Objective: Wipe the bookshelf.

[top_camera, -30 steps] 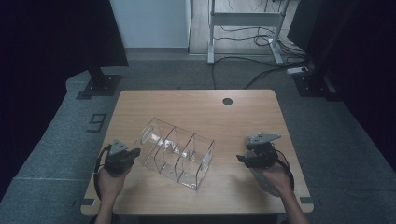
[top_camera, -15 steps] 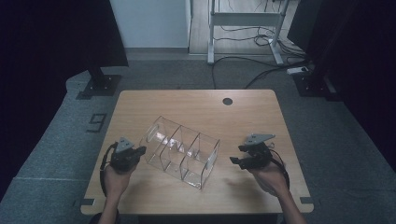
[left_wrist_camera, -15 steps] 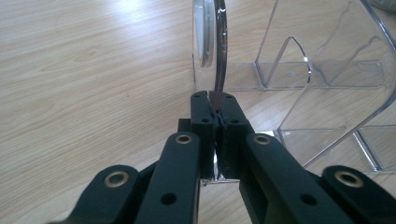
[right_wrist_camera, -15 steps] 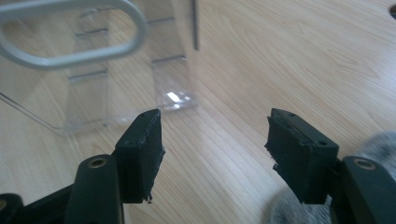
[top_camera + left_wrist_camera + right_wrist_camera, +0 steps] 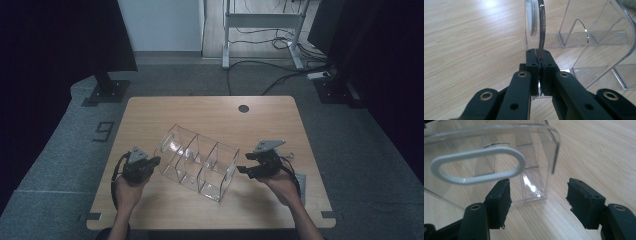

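A clear acrylic organizer (image 5: 197, 162) with several compartments lies slanted across the middle of the wooden table (image 5: 210, 112). My left gripper (image 5: 155, 161) is shut on the thin edge of its left end wall; in the left gripper view the pads (image 5: 534, 65) pinch that wall's clear edge (image 5: 541, 30). My right gripper (image 5: 242, 170) is open at the organizer's right end. In the right gripper view the organizer's end wall (image 5: 499, 140), with its white-rimmed oval handle slot (image 5: 477, 165), stands just ahead of the spread pads (image 5: 499, 200), untouched.
A round black cable hole (image 5: 243, 108) sits near the table's far edge. A small grey plate (image 5: 301, 180) lies by the right edge behind my right hand. Beyond the table are a desk frame (image 5: 260, 22), floor cables and dark stands.
My right gripper has moved left, closer to the organizer's right end. The organizer and my left gripper have shifted slightly to the right.
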Action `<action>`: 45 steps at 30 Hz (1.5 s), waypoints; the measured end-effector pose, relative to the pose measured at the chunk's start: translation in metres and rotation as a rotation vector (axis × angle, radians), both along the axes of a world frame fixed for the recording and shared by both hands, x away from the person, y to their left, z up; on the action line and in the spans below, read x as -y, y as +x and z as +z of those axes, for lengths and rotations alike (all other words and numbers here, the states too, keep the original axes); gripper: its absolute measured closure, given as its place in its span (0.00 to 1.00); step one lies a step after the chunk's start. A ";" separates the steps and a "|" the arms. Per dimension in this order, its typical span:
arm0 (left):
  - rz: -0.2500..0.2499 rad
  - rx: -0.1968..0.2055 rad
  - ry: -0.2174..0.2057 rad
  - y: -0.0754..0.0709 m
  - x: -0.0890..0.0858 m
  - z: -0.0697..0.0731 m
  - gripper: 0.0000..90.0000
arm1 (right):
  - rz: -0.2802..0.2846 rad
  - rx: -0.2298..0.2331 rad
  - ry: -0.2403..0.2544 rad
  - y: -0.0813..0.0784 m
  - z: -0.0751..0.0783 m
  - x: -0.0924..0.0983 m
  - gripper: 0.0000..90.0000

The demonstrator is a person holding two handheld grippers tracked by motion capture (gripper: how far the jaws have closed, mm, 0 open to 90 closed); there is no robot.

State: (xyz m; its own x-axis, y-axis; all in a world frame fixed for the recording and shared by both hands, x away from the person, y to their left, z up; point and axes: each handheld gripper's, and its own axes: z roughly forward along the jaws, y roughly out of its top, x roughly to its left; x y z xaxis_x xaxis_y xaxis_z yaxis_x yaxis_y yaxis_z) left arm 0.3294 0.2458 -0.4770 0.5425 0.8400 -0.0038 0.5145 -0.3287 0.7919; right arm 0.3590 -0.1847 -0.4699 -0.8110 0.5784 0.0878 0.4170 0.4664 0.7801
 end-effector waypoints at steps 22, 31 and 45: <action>-0.048 0.002 0.008 0.002 0.011 -0.002 0.94 | 0.016 0.032 0.026 0.001 0.006 -0.007 0.40; -0.020 0.029 0.011 -0.013 0.011 0.011 0.60 | 0.034 0.020 0.021 -0.005 0.008 -0.005 0.42; -0.156 0.002 -0.004 -0.036 0.027 0.015 0.59 | 0.087 0.005 -0.004 -0.018 0.011 -0.008 0.54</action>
State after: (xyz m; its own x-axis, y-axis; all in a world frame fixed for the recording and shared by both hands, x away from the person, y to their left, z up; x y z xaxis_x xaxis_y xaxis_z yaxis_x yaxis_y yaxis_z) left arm 0.2935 0.2186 -0.4616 0.6663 0.7457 -0.0061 0.4563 -0.4013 0.7942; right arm 0.3408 -0.1764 -0.4586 -0.8586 0.5061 0.0812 0.3708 0.5040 0.7801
